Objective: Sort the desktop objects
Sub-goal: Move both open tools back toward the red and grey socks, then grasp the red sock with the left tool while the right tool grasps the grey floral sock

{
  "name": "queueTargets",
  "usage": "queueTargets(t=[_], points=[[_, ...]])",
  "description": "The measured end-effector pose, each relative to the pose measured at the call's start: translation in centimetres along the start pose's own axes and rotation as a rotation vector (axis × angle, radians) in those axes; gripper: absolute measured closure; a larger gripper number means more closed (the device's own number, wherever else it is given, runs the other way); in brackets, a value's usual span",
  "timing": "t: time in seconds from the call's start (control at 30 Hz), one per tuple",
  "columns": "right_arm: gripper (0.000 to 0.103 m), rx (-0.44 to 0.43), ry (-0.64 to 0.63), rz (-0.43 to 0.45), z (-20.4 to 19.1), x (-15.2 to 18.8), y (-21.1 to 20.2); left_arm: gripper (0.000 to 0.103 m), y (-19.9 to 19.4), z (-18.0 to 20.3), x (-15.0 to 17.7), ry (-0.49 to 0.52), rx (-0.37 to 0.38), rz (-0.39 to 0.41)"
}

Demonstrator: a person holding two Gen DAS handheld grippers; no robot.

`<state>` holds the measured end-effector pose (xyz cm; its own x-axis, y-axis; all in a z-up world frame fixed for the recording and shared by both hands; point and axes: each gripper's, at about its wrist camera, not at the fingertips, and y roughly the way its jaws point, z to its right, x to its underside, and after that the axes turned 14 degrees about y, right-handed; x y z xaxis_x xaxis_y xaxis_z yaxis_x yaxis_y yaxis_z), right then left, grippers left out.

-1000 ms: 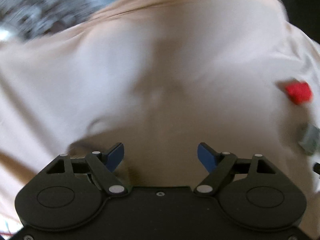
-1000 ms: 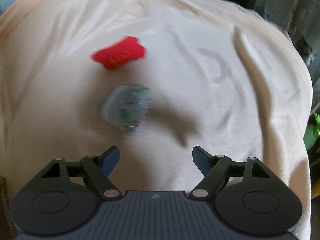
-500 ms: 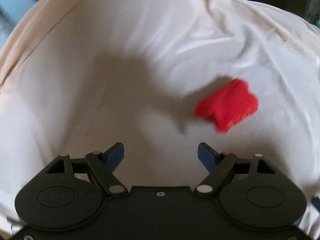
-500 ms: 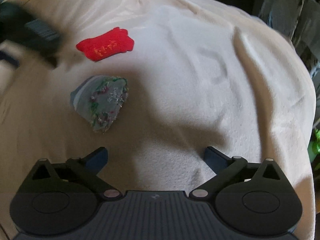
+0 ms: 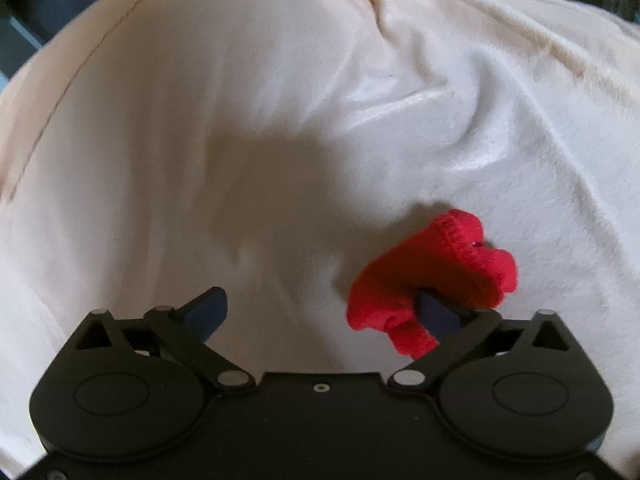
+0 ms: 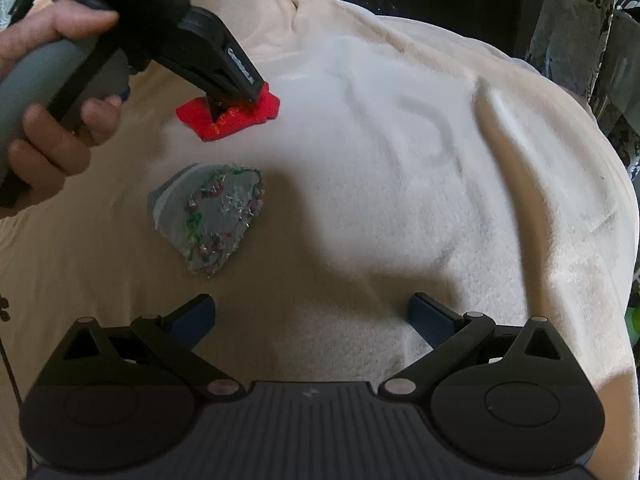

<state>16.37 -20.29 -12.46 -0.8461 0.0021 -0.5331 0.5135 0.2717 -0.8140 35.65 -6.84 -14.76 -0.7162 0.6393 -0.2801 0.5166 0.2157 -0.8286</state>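
Note:
A red knitted piece point(image 5: 440, 268) lies bunched on the cream blanket, pressed against the right finger of my left gripper point(image 5: 320, 304). That gripper's jaws are opening and stand wide; only one finger touches the red piece, and the left finger is over bare blanket. In the right wrist view the left gripper point(image 6: 218, 114) points down onto the red piece point(image 6: 262, 110). Nearer lies a grey cloth piece with green and red embroidery point(image 6: 212, 220). My right gripper point(image 6: 310, 312) hovers open below it, with nothing between its fingers.
A person's hand point(image 6: 48, 136) holds the left gripper's handle at the upper left. The wrinkled cream blanket point(image 6: 400, 160) covers the whole surface and drops off at the right and far edges. Dark patterned fabric point(image 6: 580, 20) hangs at the back right.
My left gripper swung over to the red piece and came down onto it, and its jaws spread wider. The right gripper's jaws widened too, and it stayed over the same spot.

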Motion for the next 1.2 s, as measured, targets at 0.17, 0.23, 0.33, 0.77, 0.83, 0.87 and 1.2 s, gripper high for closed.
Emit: queueTargets(t=[0.17, 0.23, 0.33, 0.77, 0.83, 0.87, 1.2], points=[[0.000, -0.003, 0.000, 0.005, 0.1, 0.4, -0.7, 0.002, -0.1, 1.1, -0.3, 0.094, -0.039, 0.020], [0.000, -0.006, 0.001, 0.006, 0.2, 0.5, -0.8, 0.002, -0.2, 1.2, -0.4, 0.119, -0.044, 0.021], [0.000, -0.010, 0.004, 0.007, 0.1, 0.5, -0.7, 0.002, -0.2, 1.1, -0.2, 0.126, -0.033, 0.019], [0.005, -0.173, 0.166, -0.038, 0.8, -1.8, -1.2, 0.002, -0.3, -0.3, 0.6, 0.042, 0.044, 0.010], [0.007, -0.211, 0.197, -0.047, 0.3, -2.8, -1.0, 0.002, 0.5, -0.2, 0.0, 0.060, 0.042, 0.009], [0.011, -0.225, 0.198, -0.044, -0.3, -3.4, -0.8, 0.002, 0.5, -0.1, -0.1, 0.063, 0.043, 0.007], [0.052, -0.156, 0.047, -0.086, -5.8, -3.7, 1.6, 0.002, -0.4, -0.4, 0.8, 0.095, 0.059, 0.043]])
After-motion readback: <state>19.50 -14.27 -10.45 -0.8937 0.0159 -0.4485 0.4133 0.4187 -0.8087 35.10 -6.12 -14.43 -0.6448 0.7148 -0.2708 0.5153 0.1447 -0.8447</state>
